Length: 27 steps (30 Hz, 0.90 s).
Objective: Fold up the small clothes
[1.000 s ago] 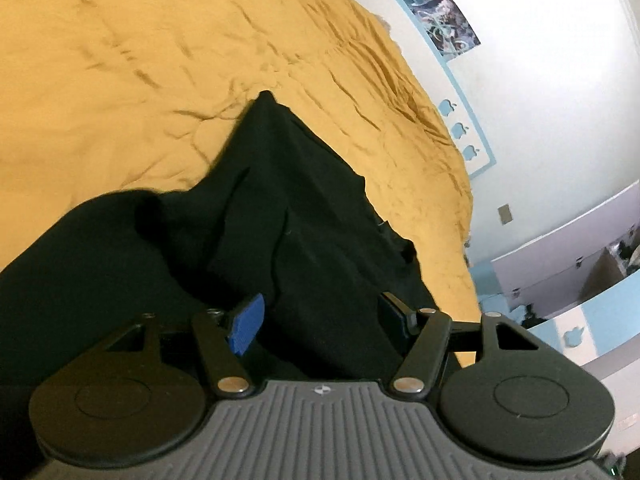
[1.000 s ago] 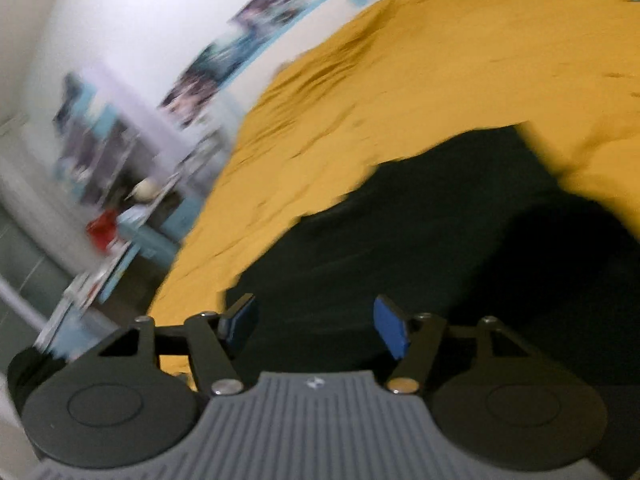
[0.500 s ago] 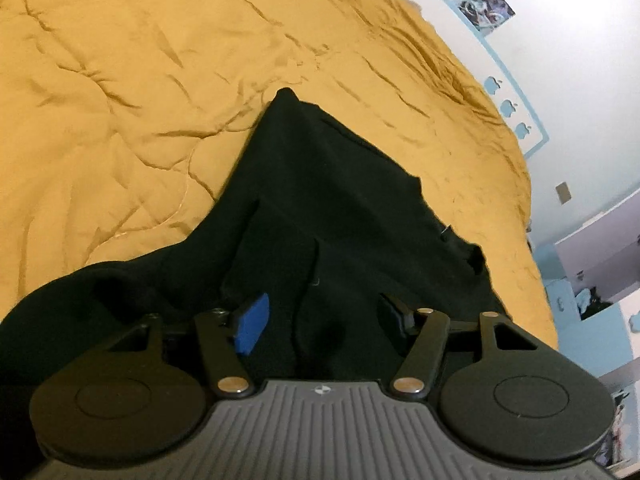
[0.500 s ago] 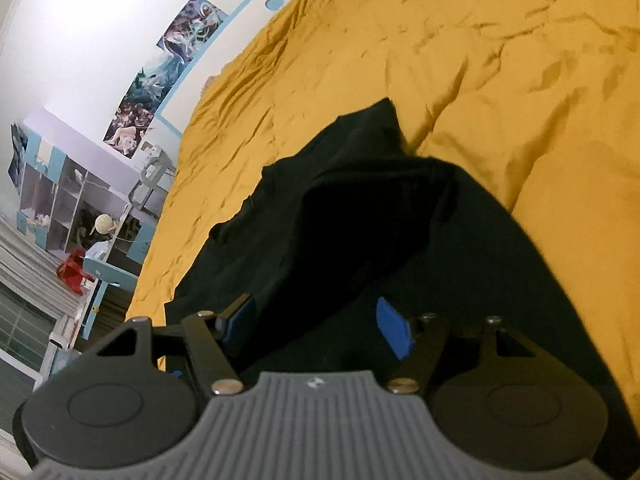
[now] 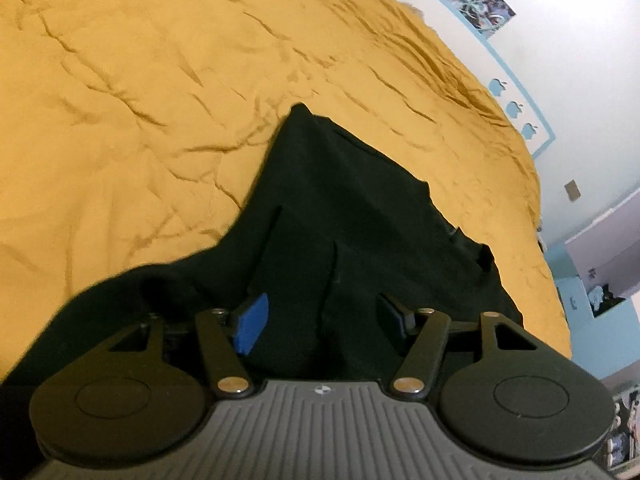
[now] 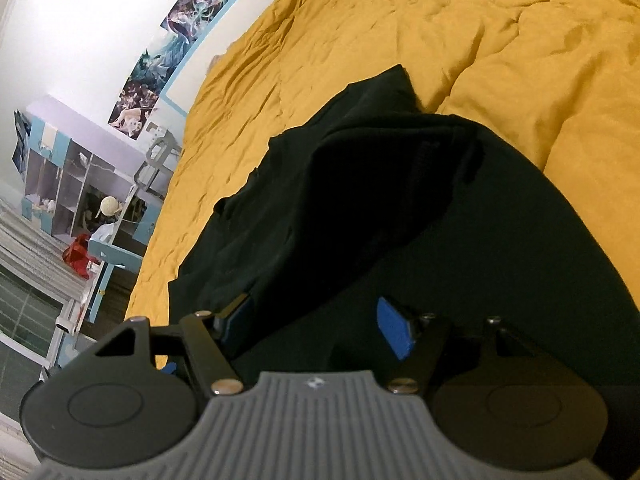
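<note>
Now black garment point(image 5: 344, 216) on yellow bedspread point(image 5: 140, 100), both tongs open

Left gripper point(image 5: 322, 316) poised low above the black garment point(image 5: 352, 216), jaws spread wide, right gripper point(image 6: 316, 320) likewise, jaws parted

My left wrist camera sits low and close over the black garment point(image 5: 352, 240), facing across the yellow bedspread point(image 5: 140, 100) toward the bed's far edge, with the wall point(image 5: 580, 60) at the right. My right wrist camera is equally near the black garment point(image 6: 400, 208), facing over the yellow bedspread point(image 6: 500, 40) with the shelving unit point(image 6: 72, 184) beyond the bed's left edge. Both views share the garment's peaked fold and the surrounding spread.
</note>
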Tool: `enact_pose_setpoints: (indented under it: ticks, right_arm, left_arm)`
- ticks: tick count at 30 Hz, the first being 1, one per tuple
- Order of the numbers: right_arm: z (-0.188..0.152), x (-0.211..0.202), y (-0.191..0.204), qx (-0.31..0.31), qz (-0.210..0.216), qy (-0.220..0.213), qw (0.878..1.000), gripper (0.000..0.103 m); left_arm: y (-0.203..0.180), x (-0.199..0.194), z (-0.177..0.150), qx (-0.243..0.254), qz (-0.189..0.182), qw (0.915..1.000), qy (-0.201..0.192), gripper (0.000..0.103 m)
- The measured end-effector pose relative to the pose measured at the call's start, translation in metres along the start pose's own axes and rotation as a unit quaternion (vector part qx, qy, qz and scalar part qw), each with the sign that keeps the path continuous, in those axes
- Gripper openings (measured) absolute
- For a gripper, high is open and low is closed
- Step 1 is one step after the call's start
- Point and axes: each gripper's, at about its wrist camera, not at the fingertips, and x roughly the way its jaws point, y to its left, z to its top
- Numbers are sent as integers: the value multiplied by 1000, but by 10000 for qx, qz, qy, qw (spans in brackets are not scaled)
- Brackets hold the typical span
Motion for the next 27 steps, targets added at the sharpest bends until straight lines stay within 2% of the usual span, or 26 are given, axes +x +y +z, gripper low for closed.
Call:
enact_pose_setpoints:
  ticks: [5,8,13,18,20,21,22,23,24,27]
  right_arm:
    - [-1,-4,-1,-57,43,-20,10000,66]
    - [-3,-1,-4,-10,15,60,10000,66]
    - [-4,1,-1,-82,37,76,9999,66]
    - [-1,5,-2,-67,16,64,10000,66]
    - [2,5,-3,-62,-36,-5,10000,66]
    - [3,4,-4,-8,-110,-94,9999,66]
    - [5,2,-7,95,-163,-201,9996,66]
    - [8,0,-11,218,-193,-292,9991,66]
    - [12,-2,-15,380,-202,-386,9983,66]
    - [22,-5,-29,853,-147,-546,9947,64]
  left_arm:
    - [2,-16,10,-44,-168,9996,-221,73]
    - [6,-15,13,-83,-66,9996,-264,73]
    - [14,-1,8,-94,195,9998,5,73]
    - [21,10,-2,-326,-108,9993,175,75]
    - [21,15,0,-436,-394,9981,158,77]
    - [21,18,1,-498,-546,9971,163,69]
    - [20,20,3,-546,-661,9961,200,39]
    - [18,22,4,-549,-807,9949,240,23]
    - [14,21,6,-493,-949,9941,203,3]
    - [-2,10,12,-214,-1210,9924,-71,3]
